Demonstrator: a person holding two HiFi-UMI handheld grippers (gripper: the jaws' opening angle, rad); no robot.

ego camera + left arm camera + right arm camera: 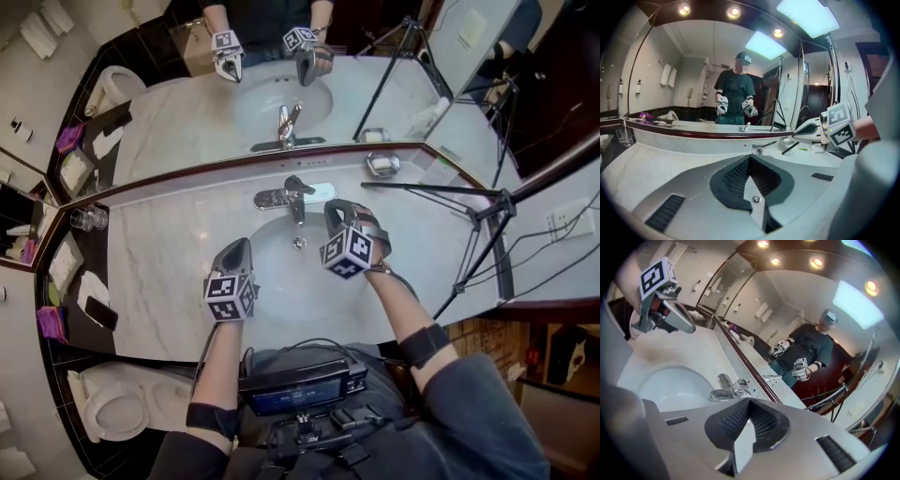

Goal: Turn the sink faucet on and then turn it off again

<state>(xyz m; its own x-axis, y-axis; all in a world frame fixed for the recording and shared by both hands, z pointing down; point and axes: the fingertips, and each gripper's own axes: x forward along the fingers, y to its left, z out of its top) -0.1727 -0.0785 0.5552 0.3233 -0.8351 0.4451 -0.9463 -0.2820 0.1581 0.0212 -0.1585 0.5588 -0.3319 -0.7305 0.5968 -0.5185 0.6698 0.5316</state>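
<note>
The chrome faucet stands at the back of the white sink basin, set in a marble counter. My left gripper hovers over the basin's near left part, shut and empty. My right gripper is just right of the faucet, a little apart from it, also shut with nothing between its fingers. In the left gripper view the closed tips point toward the faucet, with the right gripper off to the right. In the right gripper view the shut tips sit near the faucet.
A large mirror runs behind the counter and reflects me and both grippers. A black tripod stands on the counter's right part, near a soap dish. Glasses and a phone lie to the left. A toilet is at lower left.
</note>
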